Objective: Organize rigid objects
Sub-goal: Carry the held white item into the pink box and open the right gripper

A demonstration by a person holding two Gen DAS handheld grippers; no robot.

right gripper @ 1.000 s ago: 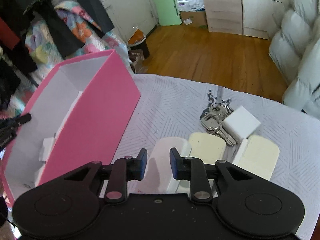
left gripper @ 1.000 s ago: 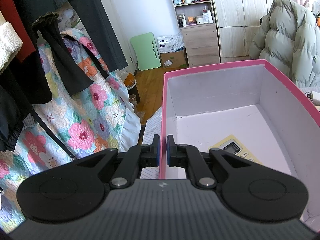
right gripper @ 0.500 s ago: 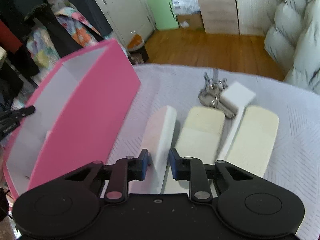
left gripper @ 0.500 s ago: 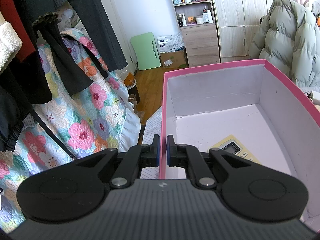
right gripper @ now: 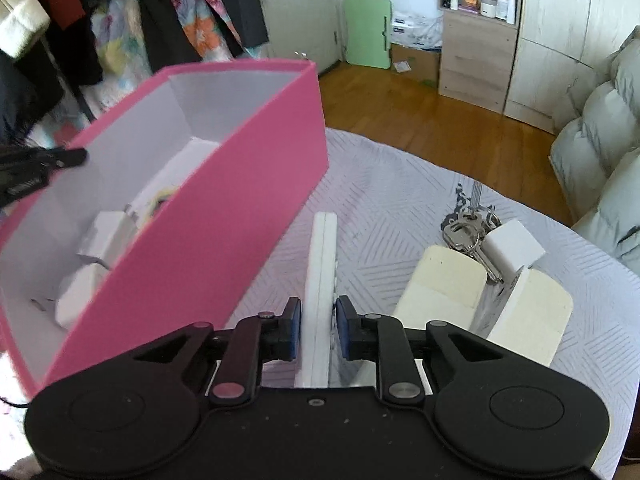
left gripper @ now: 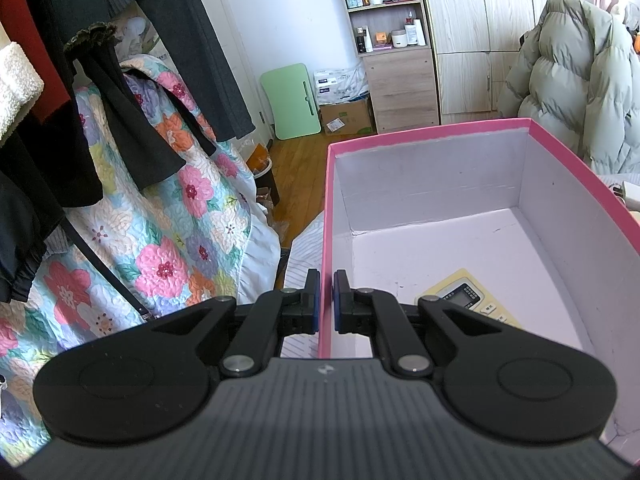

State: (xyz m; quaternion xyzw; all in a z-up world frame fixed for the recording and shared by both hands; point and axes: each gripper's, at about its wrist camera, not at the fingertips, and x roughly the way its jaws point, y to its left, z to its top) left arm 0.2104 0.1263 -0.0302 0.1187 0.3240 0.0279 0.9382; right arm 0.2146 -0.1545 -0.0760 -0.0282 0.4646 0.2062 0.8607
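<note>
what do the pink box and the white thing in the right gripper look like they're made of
Pink box: likely cardboard, matte pink outside, white inside, with thin walls and creased corners. White remote in the right gripper: probably hard plastic, smooth, with a seam along its edge.

Your left gripper (left gripper: 326, 296) is clamped on the wall of the pink box (left gripper: 326, 216), one finger outside and one inside. Your right gripper (right gripper: 318, 330) squeezes a white remote (right gripper: 322, 264) turned on edge, its blue pads (right gripper: 295, 330) pressed to both flat sides.

Probably a home bedroom: hanging clothes (left gripper: 52, 92), a floral quilt (left gripper: 168, 220), a wooden wardrobe (left gripper: 500, 36), toiletry shelves (left gripper: 384, 8).
</note>
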